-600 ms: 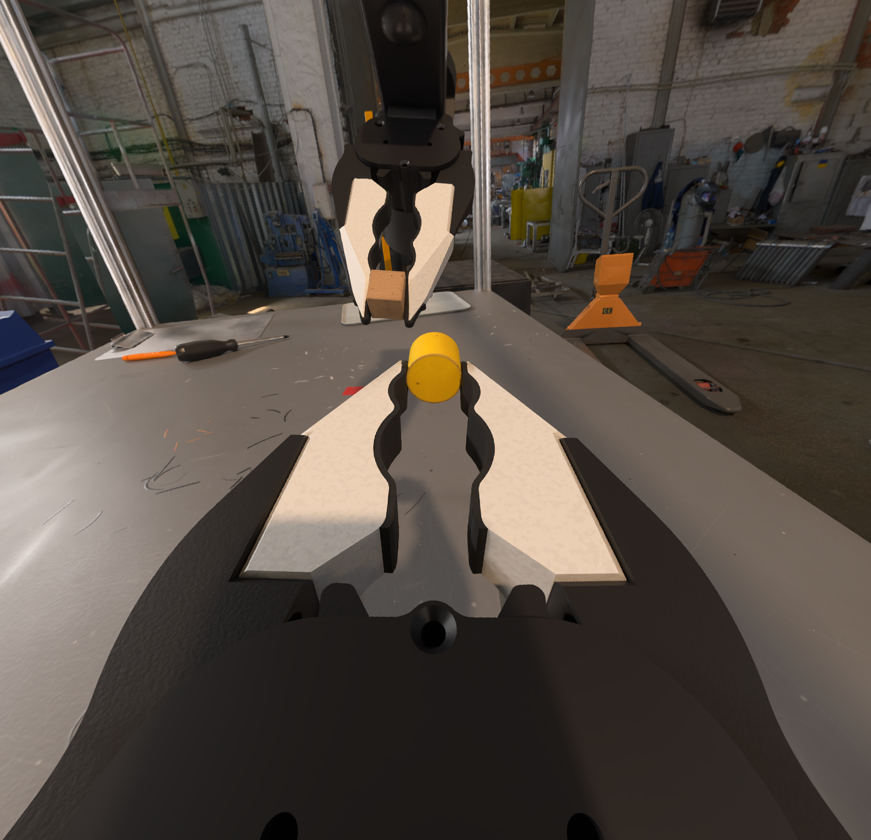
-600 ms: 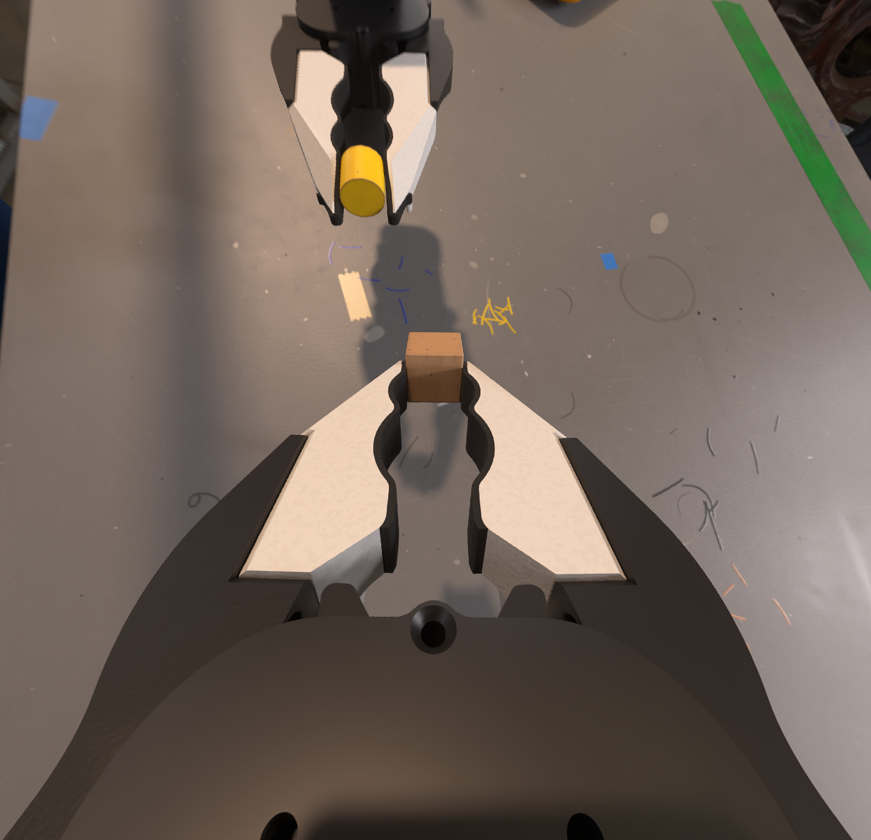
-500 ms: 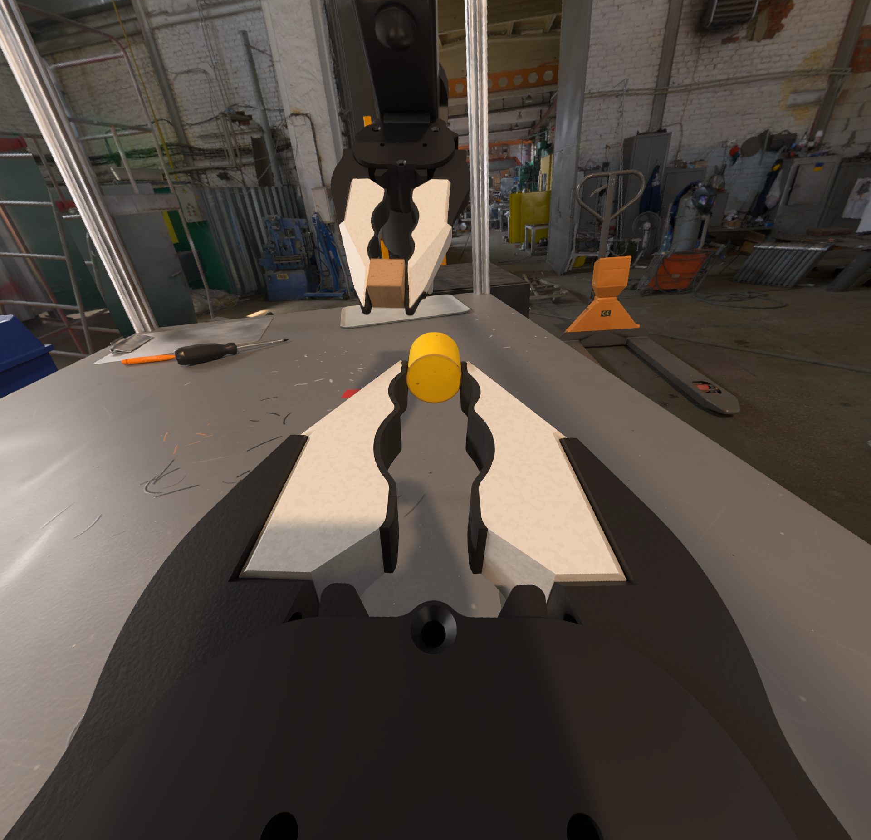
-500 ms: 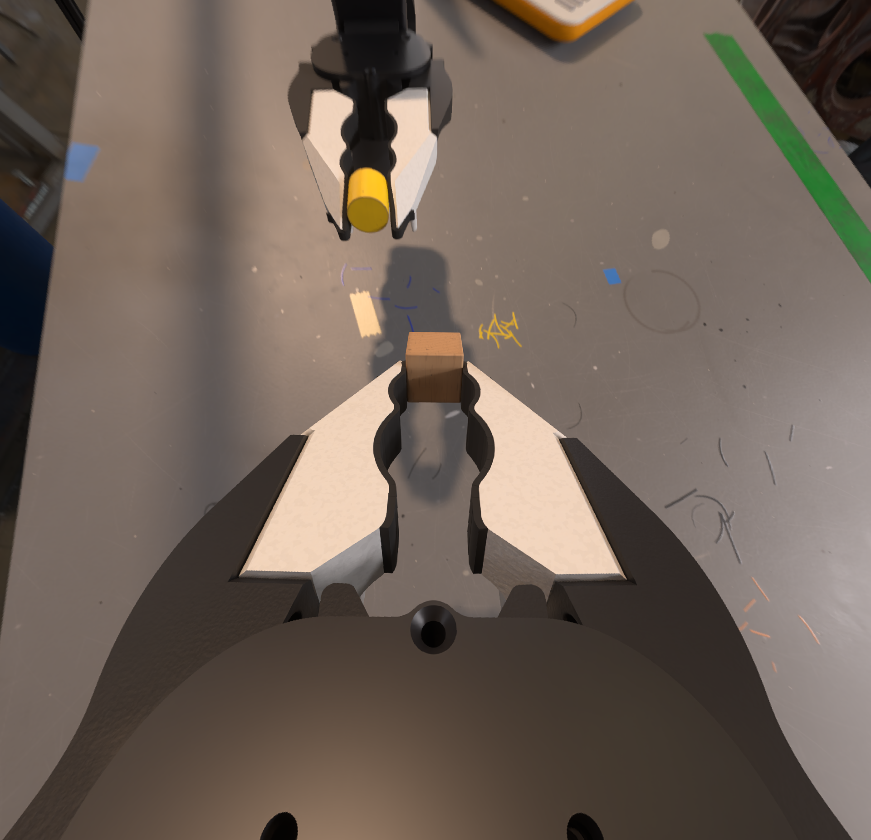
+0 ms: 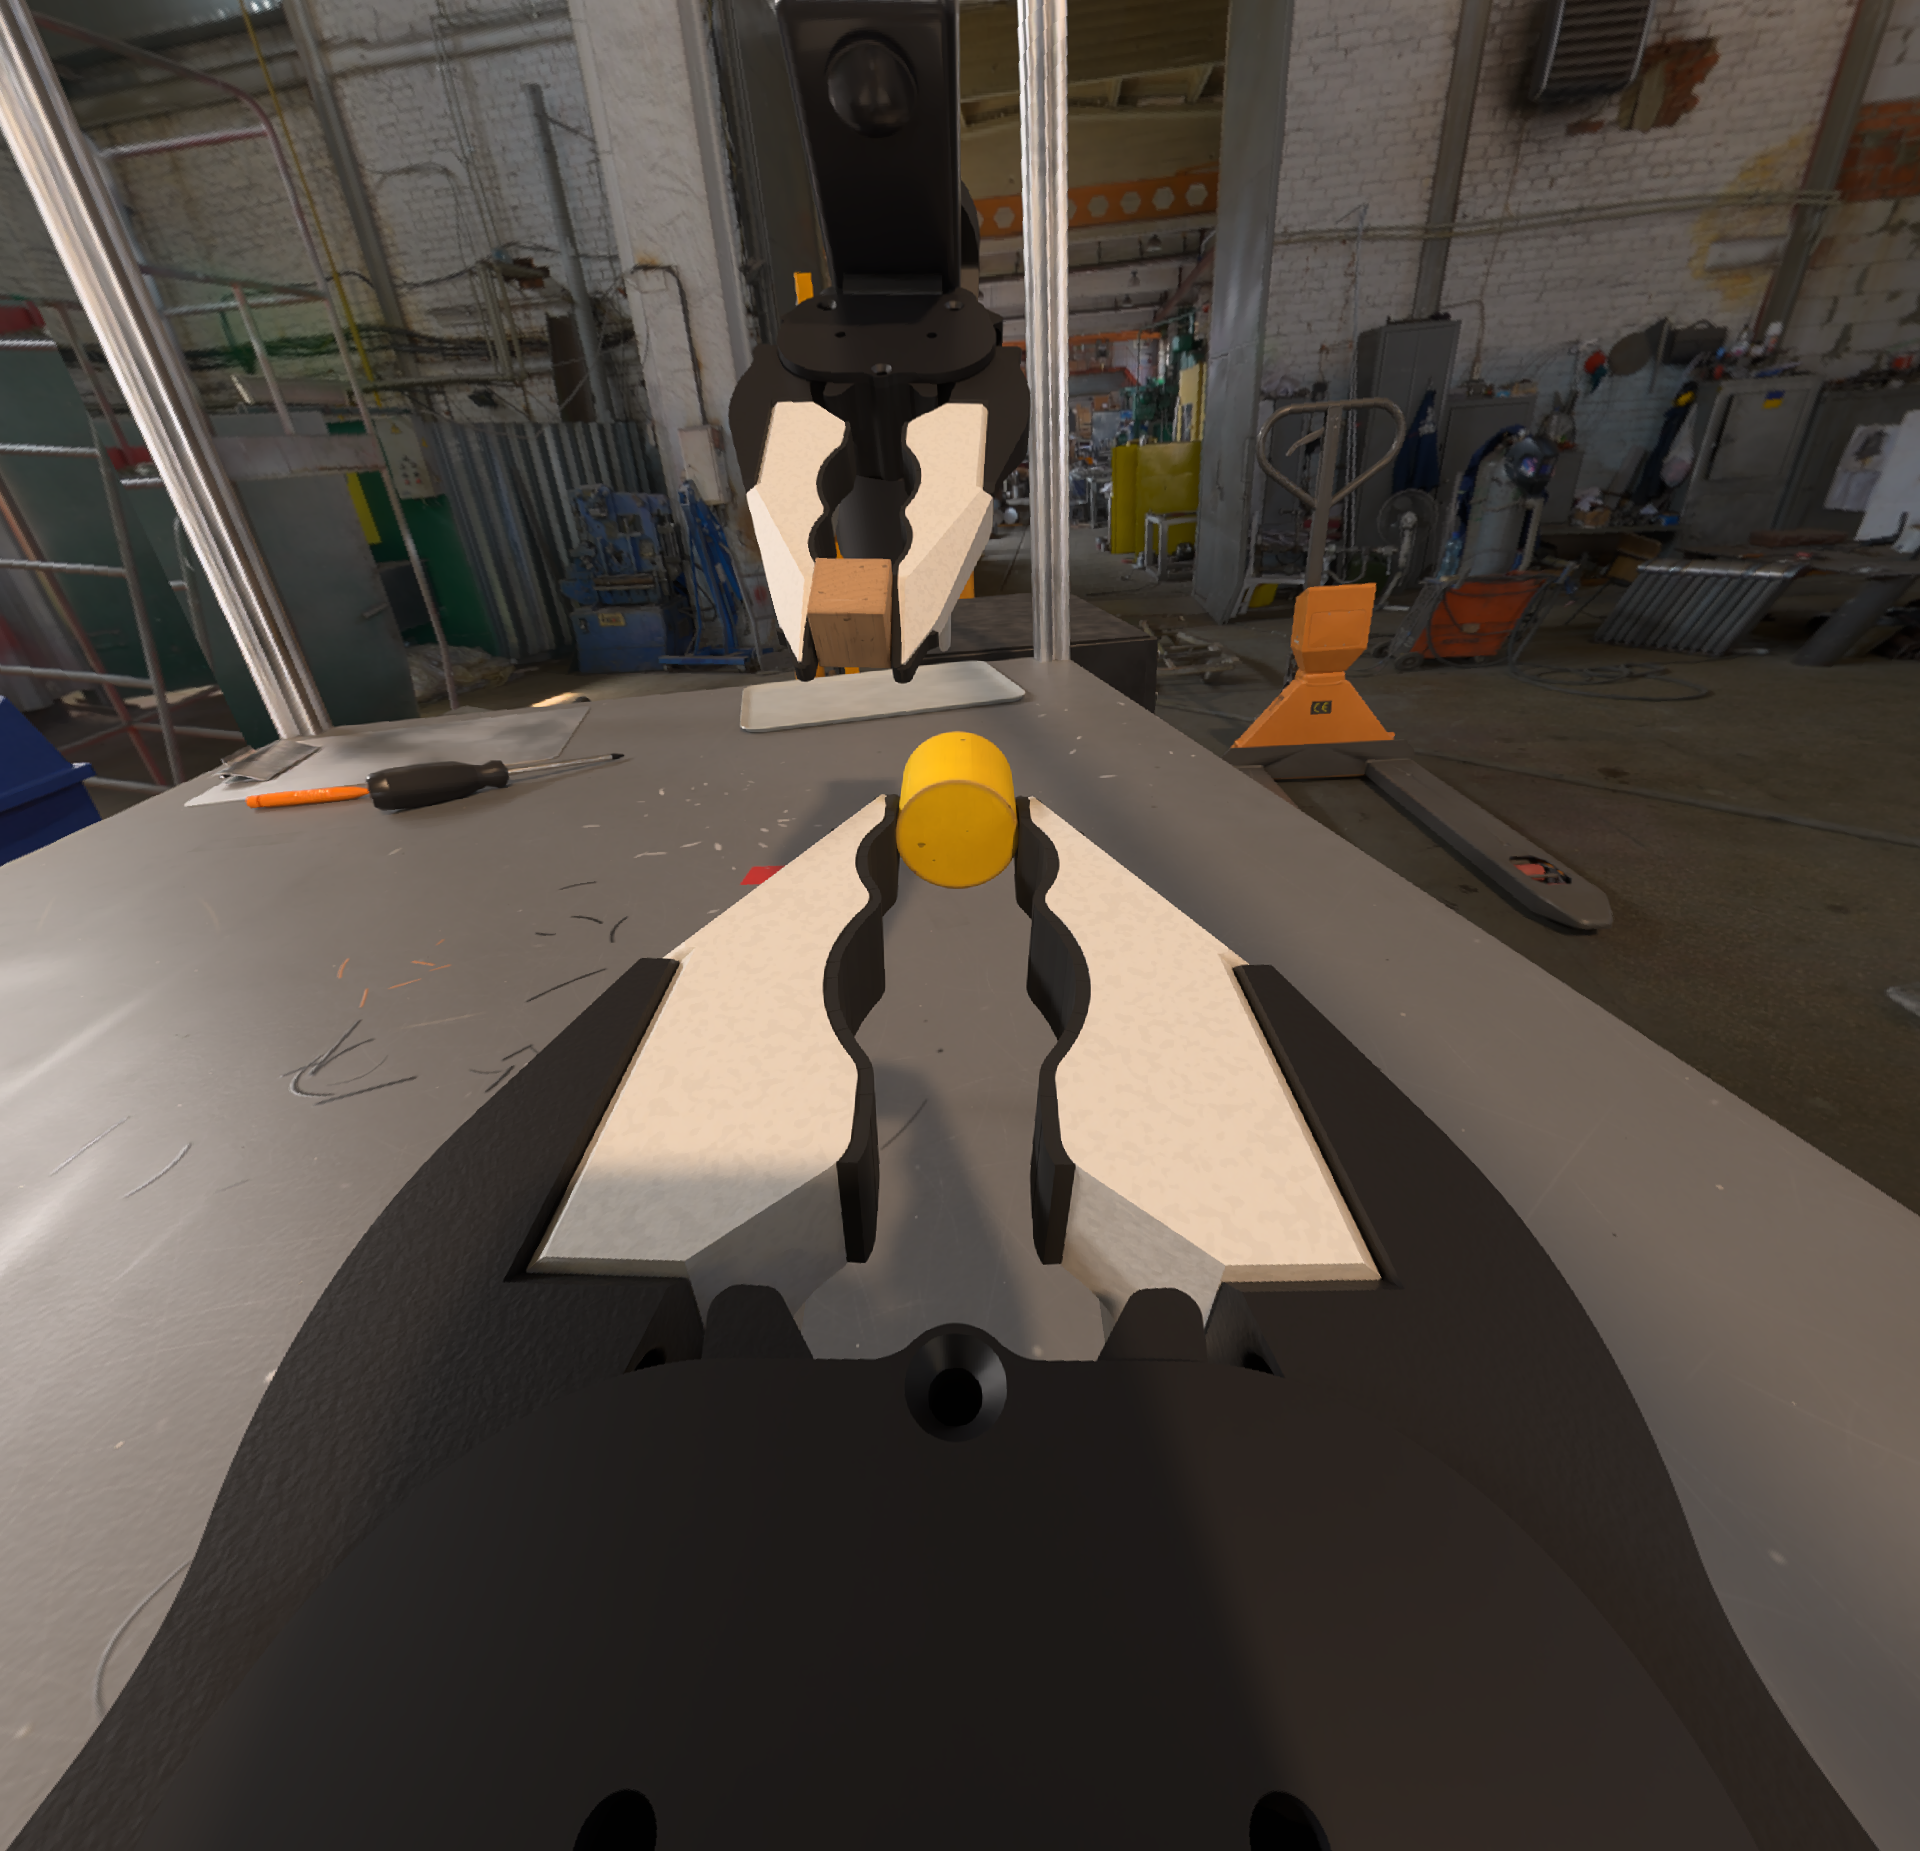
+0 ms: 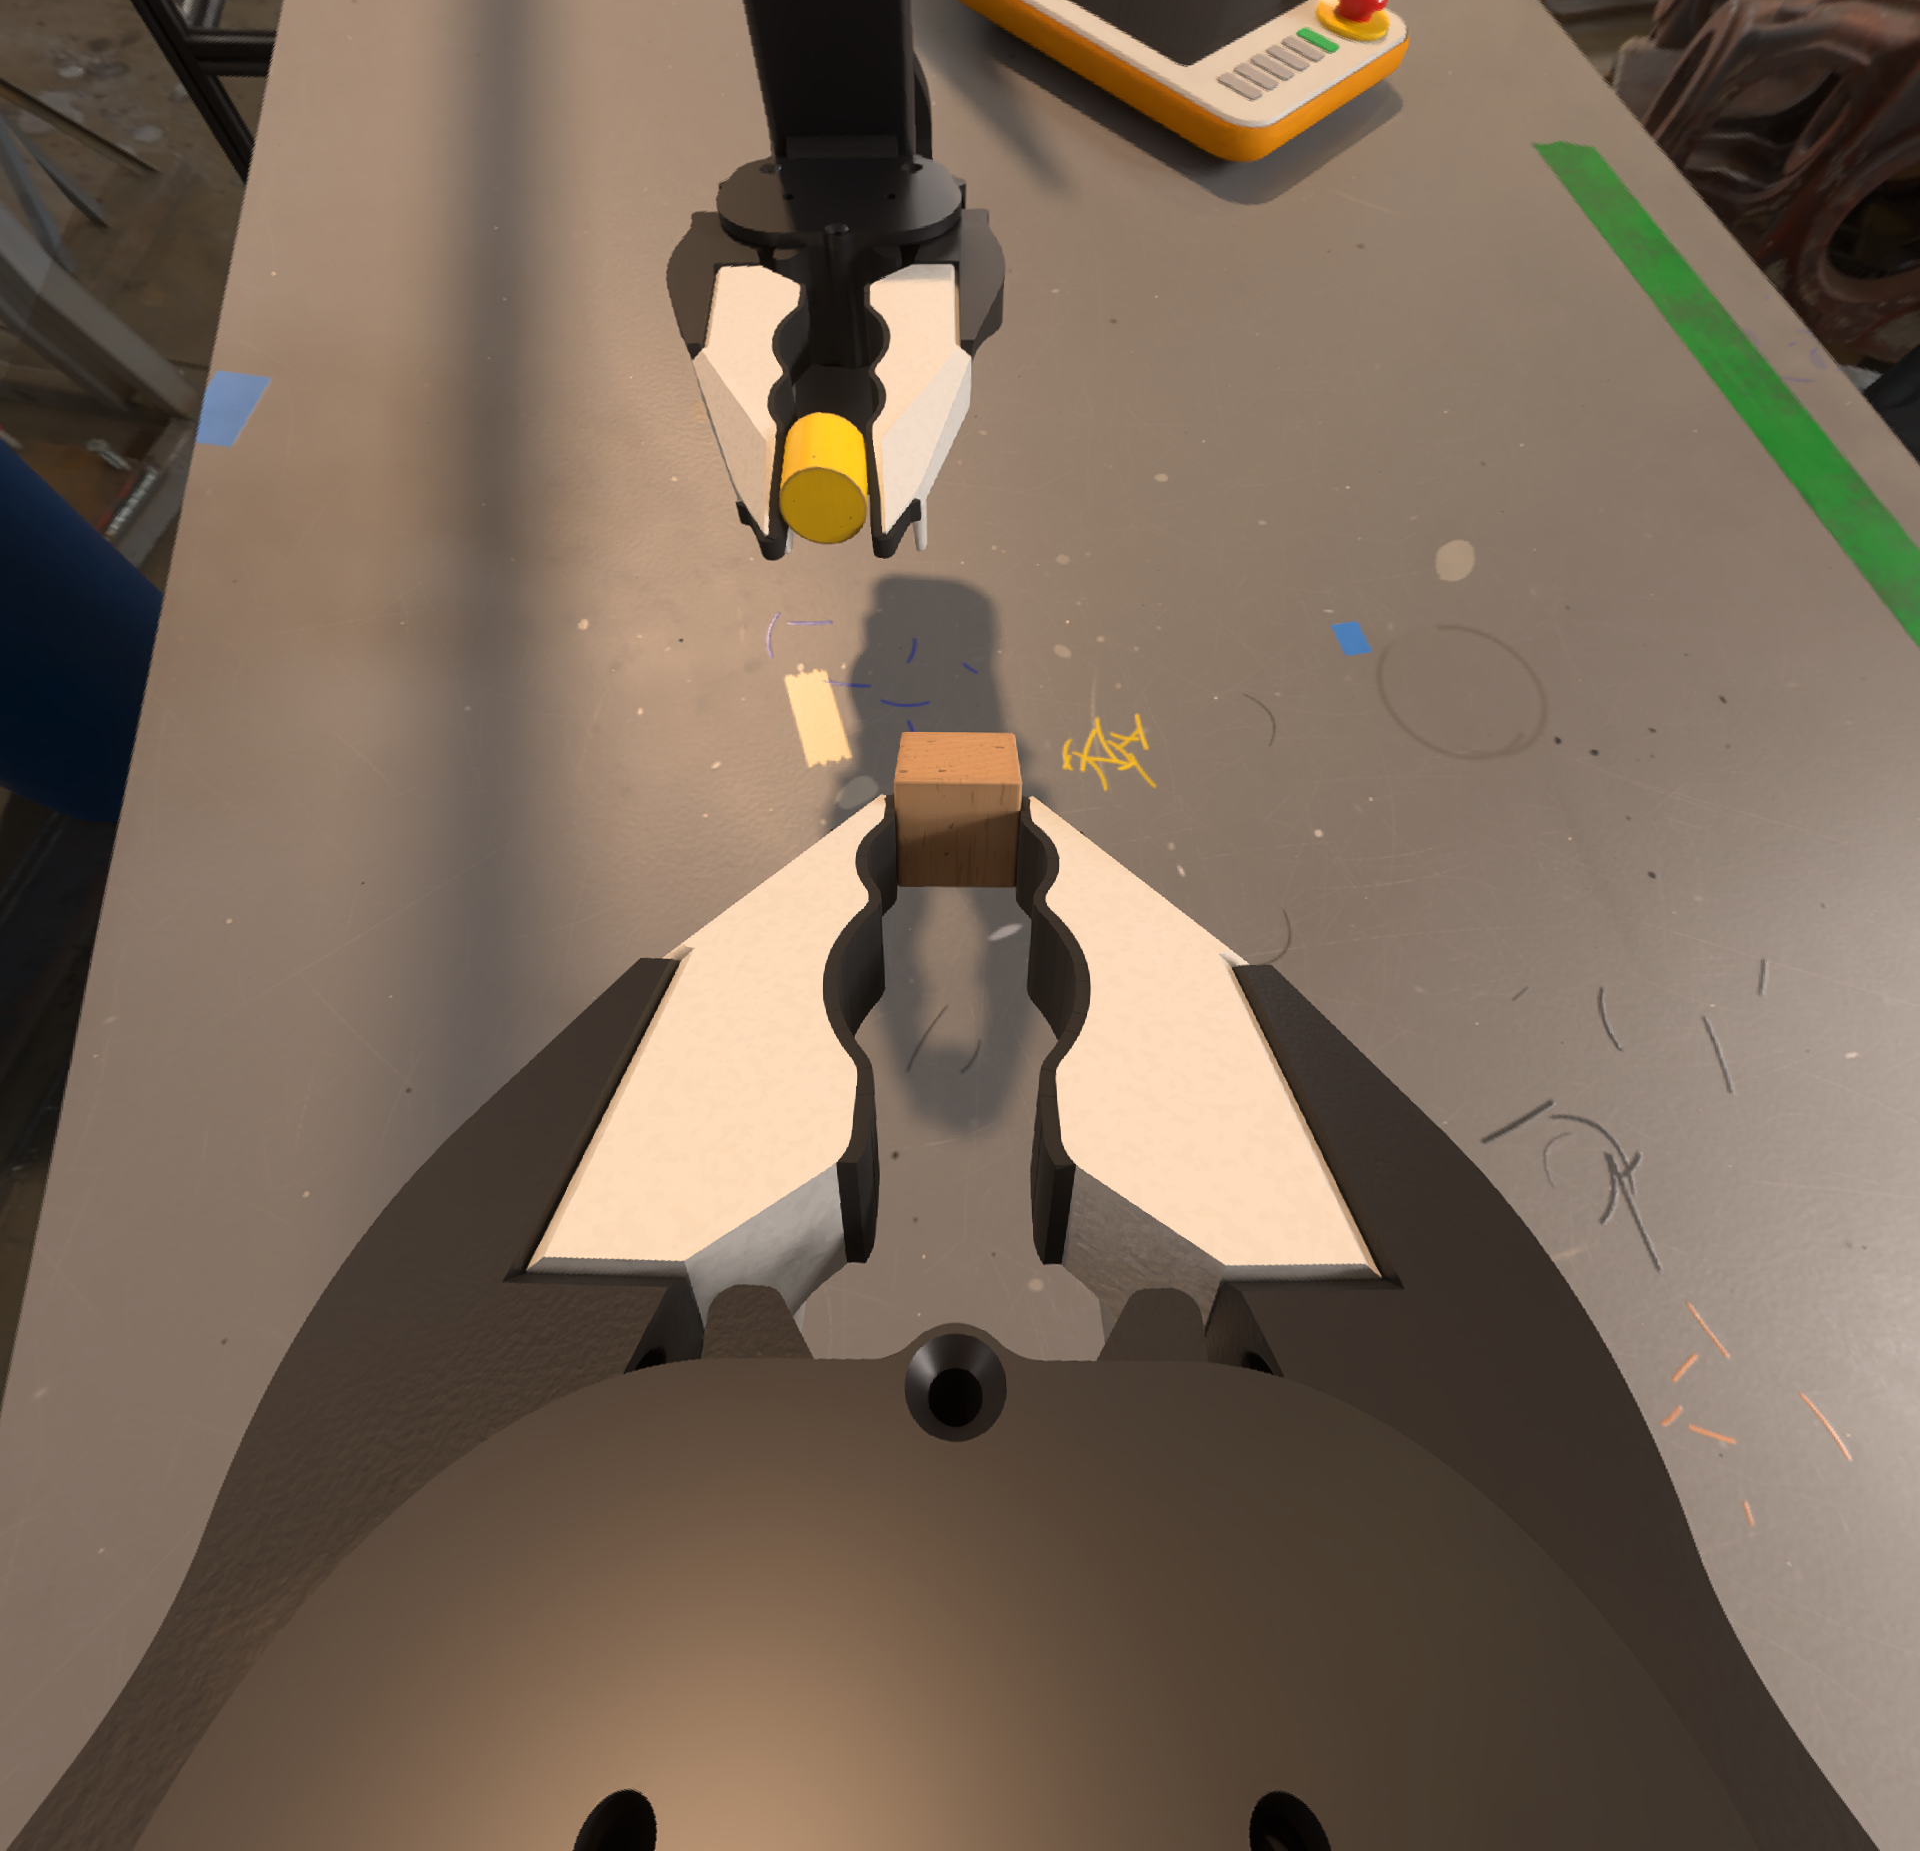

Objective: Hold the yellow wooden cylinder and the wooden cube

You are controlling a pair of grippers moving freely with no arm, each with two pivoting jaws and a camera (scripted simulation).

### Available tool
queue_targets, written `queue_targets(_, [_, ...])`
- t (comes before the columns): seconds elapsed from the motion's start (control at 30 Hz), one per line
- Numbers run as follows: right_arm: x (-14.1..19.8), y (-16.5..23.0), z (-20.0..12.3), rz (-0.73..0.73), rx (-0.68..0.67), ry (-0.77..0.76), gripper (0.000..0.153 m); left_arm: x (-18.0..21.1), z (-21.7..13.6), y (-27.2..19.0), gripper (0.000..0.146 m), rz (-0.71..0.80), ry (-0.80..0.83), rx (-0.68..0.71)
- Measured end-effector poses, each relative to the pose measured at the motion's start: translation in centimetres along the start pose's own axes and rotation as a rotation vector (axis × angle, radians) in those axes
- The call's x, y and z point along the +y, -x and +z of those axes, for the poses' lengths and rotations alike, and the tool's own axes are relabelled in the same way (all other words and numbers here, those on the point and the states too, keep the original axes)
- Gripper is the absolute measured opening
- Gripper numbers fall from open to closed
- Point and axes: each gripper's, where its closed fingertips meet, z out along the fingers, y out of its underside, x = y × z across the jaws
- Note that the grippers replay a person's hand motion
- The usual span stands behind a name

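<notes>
My left gripper is shut on the yellow wooden cylinder, which lies lengthwise between the fingertips, above the grey table. My right gripper is shut on the wooden cube and holds it above the table. The two grippers face each other. The right gripper with the cube hangs tips-down in the left wrist view. The left gripper with the cylinder shows farther off in the right wrist view.
A black-handled screwdriver and an orange pen lie at the table's far left. A pale flat plate lies at the far end. An orange-edged control pendant sits at the other end, by green tape.
The right gripper has risen and pulled back with the cube; more of the table and the pendant now show in its view. The left gripper has stayed put with the cylinder.
</notes>
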Motion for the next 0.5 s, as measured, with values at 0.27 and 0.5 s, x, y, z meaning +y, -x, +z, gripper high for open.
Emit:
queue_targets(0.27, [-1.5,0.9,-1.0,-0.073,-0.028,-0.086,0.021,-1.8,0.1,-0.7,0.021,0.022,-0.086,0.021])
queue_targets(0.5, [-2.3,0.9,-0.9,-0.065,-0.041,-0.174,0.021,-2.7,-0.3,-0.9,0.021,0.063,-0.105,0.004])
